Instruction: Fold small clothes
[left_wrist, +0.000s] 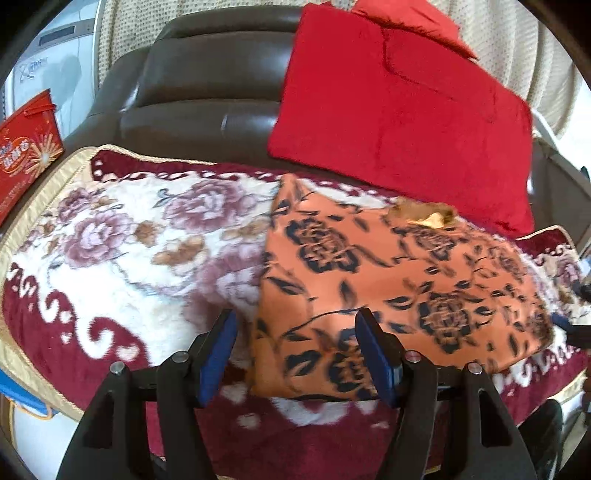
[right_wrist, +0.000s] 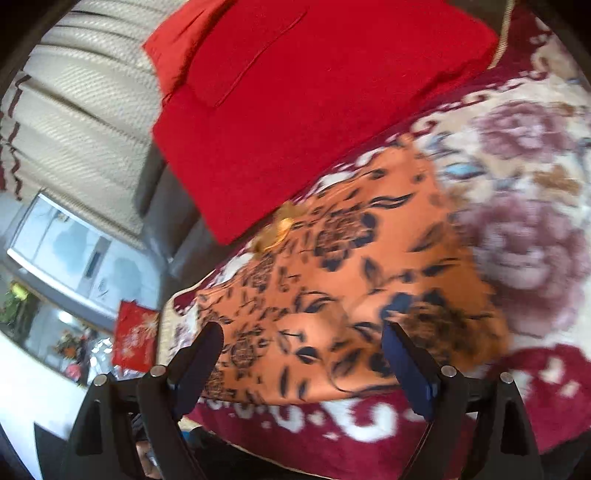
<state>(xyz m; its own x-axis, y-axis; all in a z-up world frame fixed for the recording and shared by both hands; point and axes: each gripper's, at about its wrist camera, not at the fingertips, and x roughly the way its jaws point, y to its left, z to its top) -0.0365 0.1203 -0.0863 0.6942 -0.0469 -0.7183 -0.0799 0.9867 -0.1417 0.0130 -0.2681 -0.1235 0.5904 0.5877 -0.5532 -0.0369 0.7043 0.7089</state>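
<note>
- Orange garment (left_wrist: 399, 291) with dark flower print, folded into a flat rectangle on the flowered blanket (left_wrist: 122, 251), toward its right edge.
- Brown collar or lining (left_wrist: 424, 214) showing at the far edge.
- Red folded cloth (left_wrist: 399, 122) just behind, touching the far edge.
- Left gripper (left_wrist: 299, 350) spread apart, empty, above the near edge.
- Right gripper (right_wrist: 303, 365) spread apart, empty, above the garment.

Sofa corner by a curtained window, daylight.

Dark brown leather sofa (left_wrist: 207, 85); seat covered by a plush floral blanket (left_wrist: 122, 236) in cream and maroon. Cream textured curtain (right_wrist: 92, 110) behind. Red printed gift bag (left_wrist: 26, 147) beside the sofa's arm. White appliance (left_wrist: 62, 62) behind the bag.
</note>
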